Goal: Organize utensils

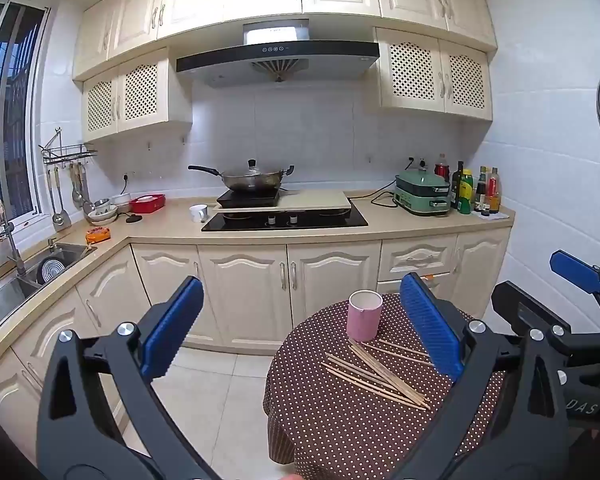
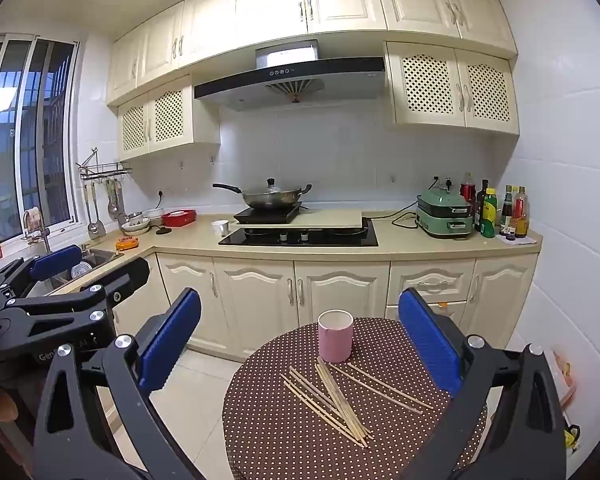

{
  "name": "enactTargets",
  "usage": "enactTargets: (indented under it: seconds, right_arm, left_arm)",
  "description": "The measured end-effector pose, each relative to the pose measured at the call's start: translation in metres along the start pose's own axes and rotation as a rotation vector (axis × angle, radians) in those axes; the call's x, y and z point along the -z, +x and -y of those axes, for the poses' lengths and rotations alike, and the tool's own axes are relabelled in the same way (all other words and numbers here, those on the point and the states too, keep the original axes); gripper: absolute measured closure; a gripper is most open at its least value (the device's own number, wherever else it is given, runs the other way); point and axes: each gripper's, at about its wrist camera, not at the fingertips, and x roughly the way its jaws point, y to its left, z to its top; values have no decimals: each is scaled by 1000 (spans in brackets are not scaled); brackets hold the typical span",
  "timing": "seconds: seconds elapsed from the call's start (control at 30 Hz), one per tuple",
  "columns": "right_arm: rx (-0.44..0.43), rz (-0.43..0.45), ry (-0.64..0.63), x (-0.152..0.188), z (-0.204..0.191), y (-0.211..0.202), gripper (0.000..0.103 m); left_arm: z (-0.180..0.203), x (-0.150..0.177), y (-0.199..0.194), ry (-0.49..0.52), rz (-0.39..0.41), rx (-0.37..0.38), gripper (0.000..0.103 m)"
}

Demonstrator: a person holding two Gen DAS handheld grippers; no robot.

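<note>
Both tools hang above the near edge of a round worktop [image 2: 284,452] covered in a brown dotted cloth, and neither touches anything on it. The left tool [image 1: 300,332] is released, its blue pads spread wide with nothing between them; in its own view the worktop lies toward 4 o'clock. The right tool [image 2: 300,340] is likewise released, jaws wide apart and empty, with the worktop spread below and ahead of it. A pink cup [image 2: 335,336] stands upright near the far edge of the worktop, at 12 o'clock from the right tool, open mouth up. The chopsticks [image 2: 340,400] lie flat on the cloth just on the near side of the cup, loosely scattered: a tight bundle runs from the cup's base toward 5 o'clock, a few single sticks lie to its left, and others fan out toward 3 o'clock. None of them is in the cup. In the left wrist view the right tool shows at the 3 o'clock edge of the frame, and in the right wrist view the left tool shows at 9 o'clock. Behind the worktop stand cream cabinets [image 2: 260,292], with a wok [image 2: 274,197] on a cooktop.
</note>
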Motion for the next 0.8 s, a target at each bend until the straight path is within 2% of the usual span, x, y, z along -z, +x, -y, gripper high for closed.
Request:
enactTargets:
  seconds: [0.8]
  right_arm:
    - [-15,8,11,3,-1,3,8]
  left_arm:
    - [-9,-1,8,-3,-5,-12,6]
